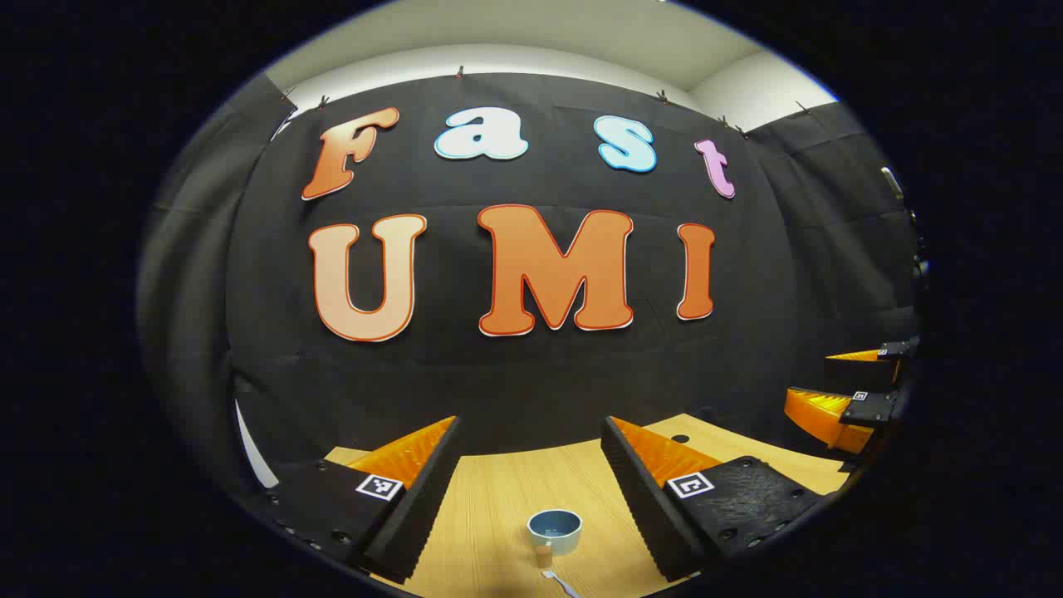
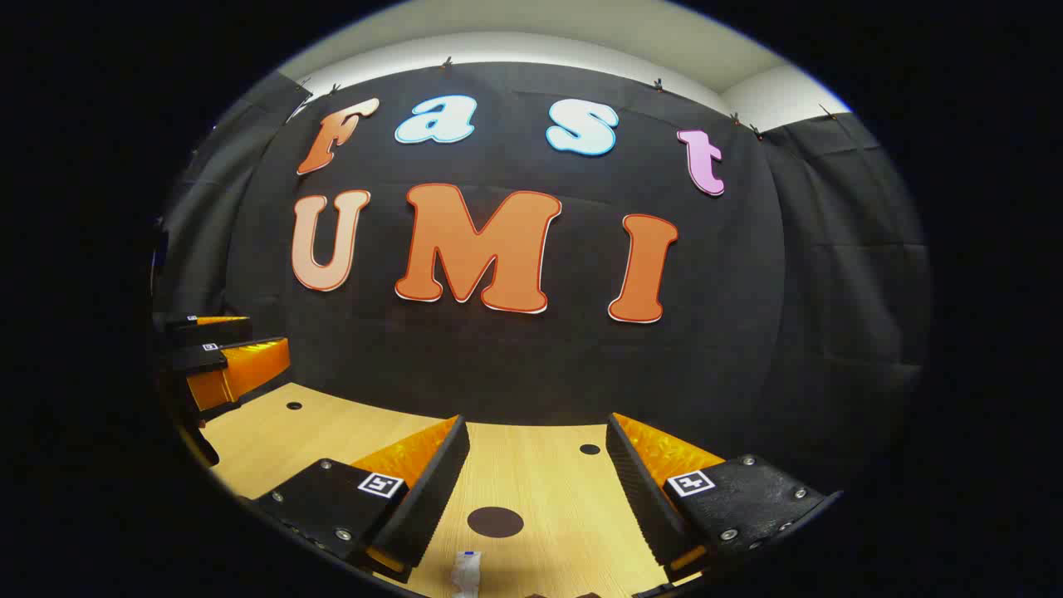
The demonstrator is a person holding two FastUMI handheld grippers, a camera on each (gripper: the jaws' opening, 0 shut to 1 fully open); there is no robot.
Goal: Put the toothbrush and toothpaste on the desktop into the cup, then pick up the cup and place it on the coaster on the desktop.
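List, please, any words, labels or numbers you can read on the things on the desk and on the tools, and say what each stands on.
No text here can be read.
Square markers on the left tool and the right tool: black-and-white patterns, no words.
Toothpaste: a blue mark, too blurred to read.
Cup: no writing visible.

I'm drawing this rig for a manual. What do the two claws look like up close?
The left claw and the right claw look alike: each has two wedge-shaped fingers with ribbed inner faces, mounted on blocky bases fixed with small screws. Each base carries a small square black-and-white marker tag. In the left gripper view, the right claw at the far right edge shows the same tags.
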